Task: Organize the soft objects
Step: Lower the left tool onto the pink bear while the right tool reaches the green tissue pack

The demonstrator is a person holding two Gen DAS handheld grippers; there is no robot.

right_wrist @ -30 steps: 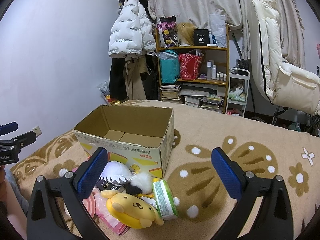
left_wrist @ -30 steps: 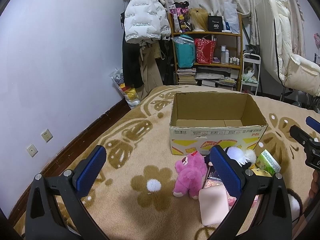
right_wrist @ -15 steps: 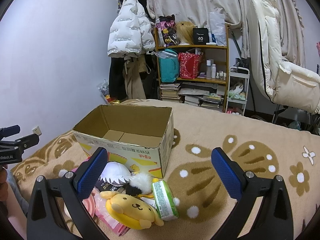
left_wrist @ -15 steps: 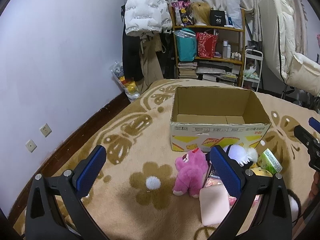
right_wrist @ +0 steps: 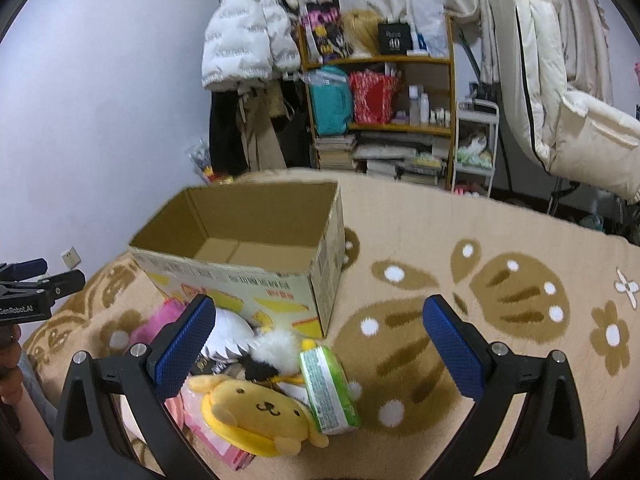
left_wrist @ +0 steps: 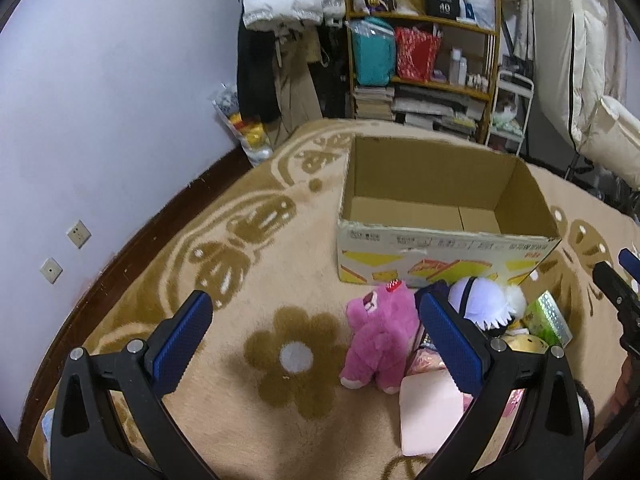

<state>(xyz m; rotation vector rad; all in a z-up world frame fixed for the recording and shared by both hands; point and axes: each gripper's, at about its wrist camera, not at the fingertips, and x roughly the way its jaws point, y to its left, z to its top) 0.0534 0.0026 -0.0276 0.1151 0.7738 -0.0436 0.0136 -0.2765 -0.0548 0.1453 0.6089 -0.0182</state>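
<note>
The left hand-held gripper (left_wrist: 316,334) is spread wide and holds nothing; it hovers above the flowered blanket (left_wrist: 240,272) of the bed. The right hand-held gripper (right_wrist: 318,334) is also spread wide and empty.

Just beyond the left one's right finger stands the pink plush bear (left_wrist: 378,340), upright with its long axis running from head to feet, roughly along the direction the gripper looks. It lies a little to the right of the middle of the open gap, so in my judgement the left hand is nearer to it and needs a small shift to the right before closing.

Under the right gripper, toward its left finger, lie the yellow dog plush (right_wrist: 256,414), a white round plush (right_wrist: 230,332) and a green tissue pack (right_wrist: 328,388) lying lengthwise away from the camera.

Behind the pile stands the open cardboard box (left_wrist: 440,248), with nothing visible inside; the toys are just in front of its near wall.
</note>
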